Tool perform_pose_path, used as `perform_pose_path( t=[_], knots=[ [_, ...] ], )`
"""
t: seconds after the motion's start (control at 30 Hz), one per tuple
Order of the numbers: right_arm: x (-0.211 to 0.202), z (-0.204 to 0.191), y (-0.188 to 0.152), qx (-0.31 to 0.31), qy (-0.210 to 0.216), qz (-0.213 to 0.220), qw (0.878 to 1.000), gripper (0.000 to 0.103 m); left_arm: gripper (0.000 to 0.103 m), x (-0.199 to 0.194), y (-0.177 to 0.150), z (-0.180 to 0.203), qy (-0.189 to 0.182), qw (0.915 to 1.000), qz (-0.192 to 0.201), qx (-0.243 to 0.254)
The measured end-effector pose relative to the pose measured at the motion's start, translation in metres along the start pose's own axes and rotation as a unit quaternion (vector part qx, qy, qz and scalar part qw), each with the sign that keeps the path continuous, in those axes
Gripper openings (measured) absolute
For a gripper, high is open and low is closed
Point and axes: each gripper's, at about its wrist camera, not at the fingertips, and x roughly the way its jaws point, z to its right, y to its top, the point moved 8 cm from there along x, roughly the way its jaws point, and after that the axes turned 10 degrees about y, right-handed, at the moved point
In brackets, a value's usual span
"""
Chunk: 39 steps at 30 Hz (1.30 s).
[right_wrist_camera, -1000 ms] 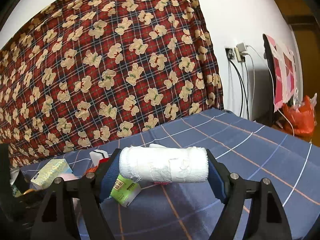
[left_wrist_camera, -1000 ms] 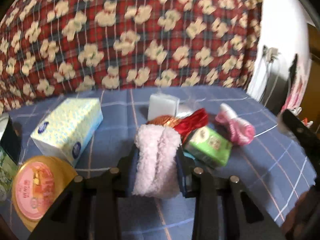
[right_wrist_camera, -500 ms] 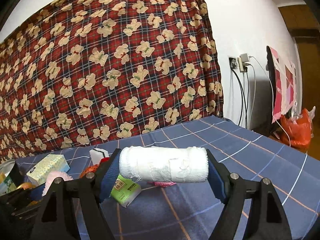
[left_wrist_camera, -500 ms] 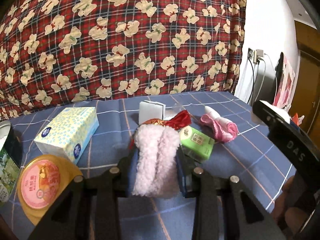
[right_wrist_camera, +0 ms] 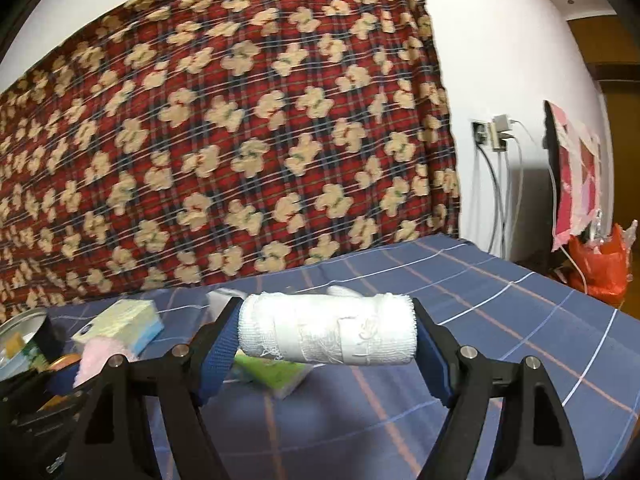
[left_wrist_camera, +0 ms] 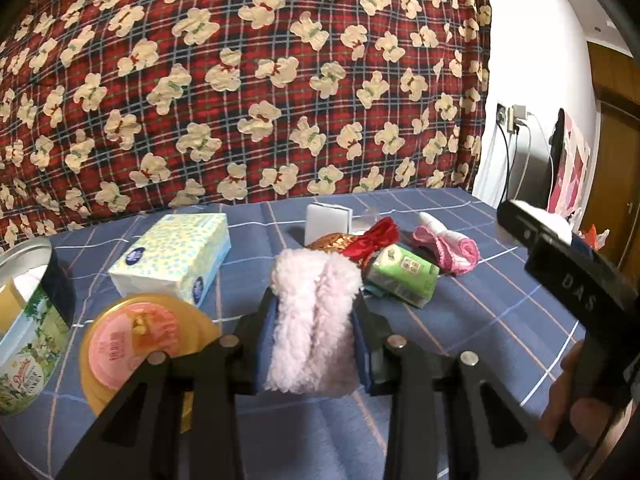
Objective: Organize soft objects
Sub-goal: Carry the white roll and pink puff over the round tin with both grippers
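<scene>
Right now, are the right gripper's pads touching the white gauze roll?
Touching. The right wrist view shows the right gripper with both blue pads pressed flat against the ends of the white gauze roll, held off the bedspread.

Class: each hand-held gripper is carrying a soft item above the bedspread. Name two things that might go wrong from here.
1. The white gauze roll is clamped only by its ends in the right hand-held gripper; it may buckle or slip out.
2. The pink fluffy cloth in the left hand-held gripper hangs low and might brush the yellow lid.
</scene>
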Motion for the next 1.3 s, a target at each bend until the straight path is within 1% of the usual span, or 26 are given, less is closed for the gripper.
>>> perform_pose_path(
  t=[0.1, 0.23, 0.37, 0.57, 0.67, 0.8, 1.07, 1.3],
  knots=[
    [-0.003, -0.022, -0.003, -0.013, 0.02, -0.002, 1.0, 0.08, 0.033, -0.006, 0.0, -0.009, 0.005, 1.0, 0.007, -0.001],
    [-0.003, -0.047, -0.007, -0.019, 0.045, -0.01, 0.999, 0.081, 0.033, -0.014, 0.002, -0.023, 0.019, 0.9996, 0.019, -0.001],
    [-0.004, -0.073, -0.008, -0.023, 0.069, -0.015, 0.997, 0.081, 0.033, -0.024, 0.004, -0.039, 0.025, 0.9992, 0.029, -0.008],
    [-0.006, -0.116, -0.007, -0.046, 0.103, -0.015, 0.994, 0.081, 0.033, -0.037, 0.007, -0.072, 0.041, 0.9979, 0.042, -0.026],
    [-0.006, -0.137, -0.005, -0.051, 0.122, -0.016, 0.991, 0.081, 0.033, -0.043, 0.007, -0.09, 0.057, 0.9967, 0.048, -0.033],
    [-0.005, -0.167, -0.006, -0.058, 0.147, -0.017, 0.987, 0.081, 0.033, -0.046, 0.005, -0.114, 0.069, 0.9954, 0.049, -0.046],
    [-0.003, -0.234, -0.006, -0.074, 0.198, -0.018, 0.977, 0.081, 0.033, -0.054, -0.001, -0.174, 0.108, 0.9894, 0.049, -0.083],
    [0.004, -0.296, -0.012, -0.088, 0.24, -0.021, 0.967, 0.081, 0.033, -0.065, -0.005, -0.233, 0.153, 0.98, 0.055, -0.115]
  ],
)
